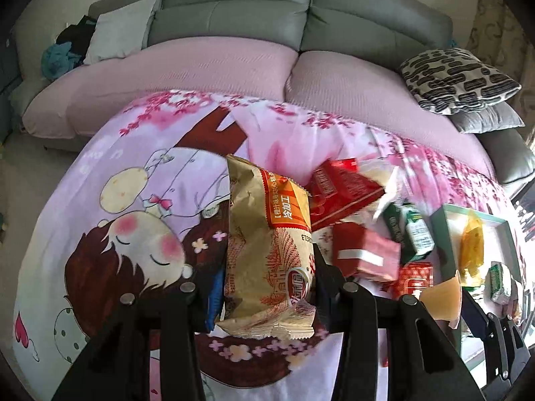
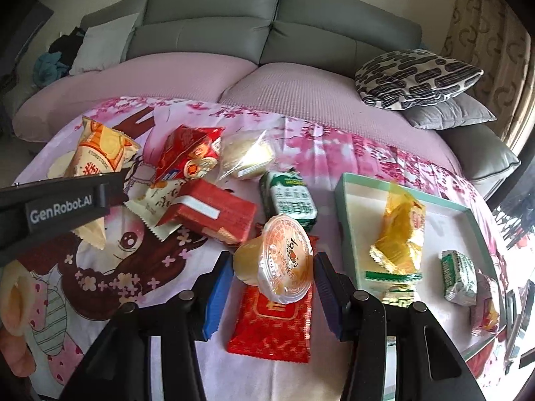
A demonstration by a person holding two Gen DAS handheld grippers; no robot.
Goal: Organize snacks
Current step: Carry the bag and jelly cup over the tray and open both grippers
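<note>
One snack bag (image 1: 267, 250) upright, lengthwise betw. jaws

Snacks lay heaped at the middle of the table, with a tray to their right.

On the cartoon-printed pink tablecloth (image 2: 100, 267), the red cardboard box (image 2: 214, 214) lay left of the green-and-white foil packet (image 2: 291, 197), with the clear-wrapped pale pastry (image 2: 247, 157) behind both. The flat red foil sachet (image 2: 274, 320) lay nearest the camera. In the shallow teal-rimmed tray (image 2: 344, 193) to the right lay a yellow transparent wrapper (image 2: 398, 234), and right of it a small green-and-white packet (image 2: 458, 277). The grey sofa (image 2: 267, 33) stood behind the table.
</note>
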